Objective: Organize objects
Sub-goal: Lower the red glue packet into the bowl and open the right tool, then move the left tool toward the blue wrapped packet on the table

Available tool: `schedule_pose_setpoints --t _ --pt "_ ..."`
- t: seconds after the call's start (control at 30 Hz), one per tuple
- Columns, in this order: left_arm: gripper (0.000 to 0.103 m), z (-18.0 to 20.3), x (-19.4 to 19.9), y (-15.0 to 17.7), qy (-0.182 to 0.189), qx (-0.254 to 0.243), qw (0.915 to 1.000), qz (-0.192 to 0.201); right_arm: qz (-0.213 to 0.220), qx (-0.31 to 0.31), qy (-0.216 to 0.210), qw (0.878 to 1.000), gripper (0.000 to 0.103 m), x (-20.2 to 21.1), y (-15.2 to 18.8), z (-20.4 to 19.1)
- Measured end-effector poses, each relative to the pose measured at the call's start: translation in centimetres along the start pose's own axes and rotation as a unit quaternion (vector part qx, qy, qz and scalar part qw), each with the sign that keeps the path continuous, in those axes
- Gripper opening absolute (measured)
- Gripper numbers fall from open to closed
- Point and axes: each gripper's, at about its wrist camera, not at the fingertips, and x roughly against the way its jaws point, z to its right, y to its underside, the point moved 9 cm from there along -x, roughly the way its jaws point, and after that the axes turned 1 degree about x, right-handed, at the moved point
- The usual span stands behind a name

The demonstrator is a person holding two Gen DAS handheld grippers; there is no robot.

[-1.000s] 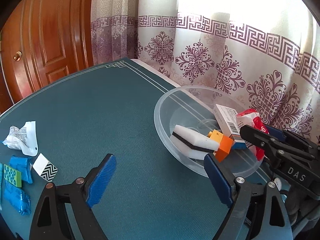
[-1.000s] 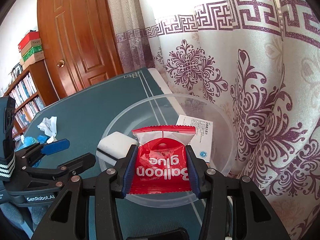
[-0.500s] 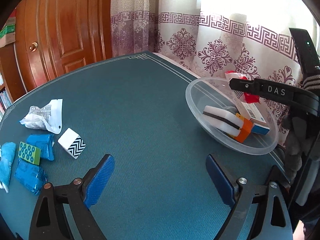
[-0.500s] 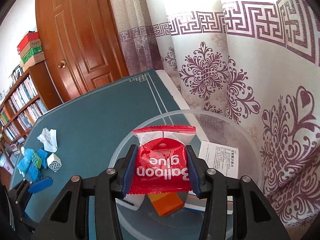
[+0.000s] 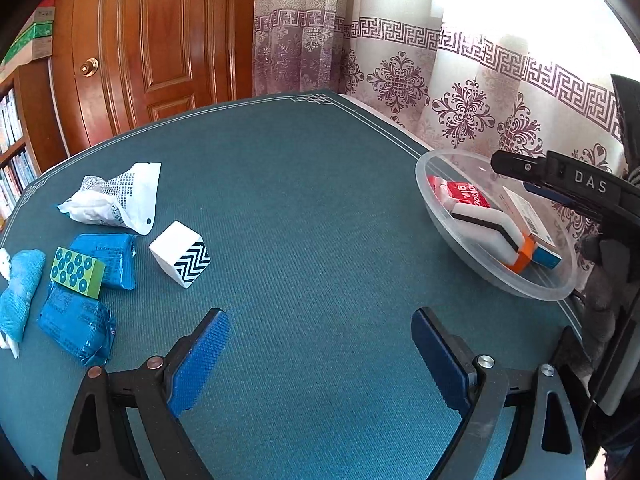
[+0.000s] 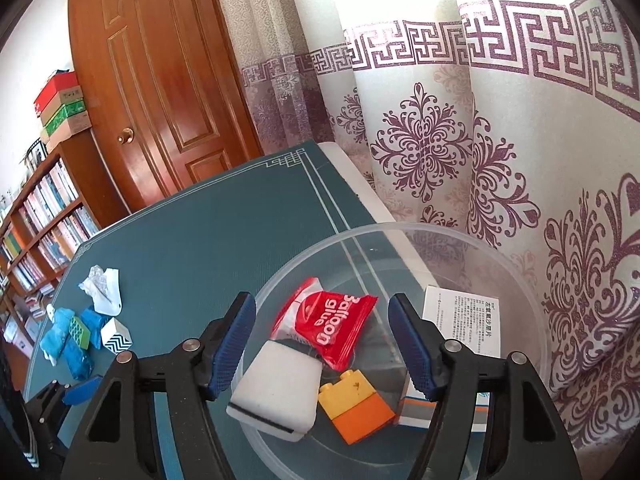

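Over the bowl (image 6: pixel 520 264) at the table's curtain edge, right gripper (image 6: pixel 322 344) jaws are opening — red packet (image 6: pixel 332 326) lies loose inside, gripping nothing. Left gripper (image 5: pixel 320 354) gapes wide and empty toward the pile at the opposite edge, likely its next pick.

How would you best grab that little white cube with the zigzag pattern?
Come from above with the open left claw and pinch two opposite flat sides of the white cube. It sits flat on the table, apart from the blue packets, so there's room for both fingers.
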Motion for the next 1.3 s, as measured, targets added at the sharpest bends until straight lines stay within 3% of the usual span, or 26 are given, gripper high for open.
schedule_pose_setpoints --t 0.27,0.7,1.07,1.3 --pt "0.095 -0.7 0.4 0.0 -0.004 0.006 1.0 0.002 0.002 0.007 -0.007 1.0 0.07 1.4 1.0 -1.1" --pt "0.099 -4.0 1.7 0.4 -0.022 0.038 0.999 0.01 -0.005 0.043 -0.047 0.998 0.07 1.9 2.6 -6.6" --pt "0.101 -8.6 2.7 1.3 -0.055 0.076 0.9954 0.017 -0.035 0.07 -0.081 0.994 0.07 1.1 5.2 -11.0" --pt "0.102 -12.9 3.3 2.2 -0.085 0.121 0.9889 0.018 -0.053 0.079 -0.101 0.99 0.07 0.6 6.6 -13.3"
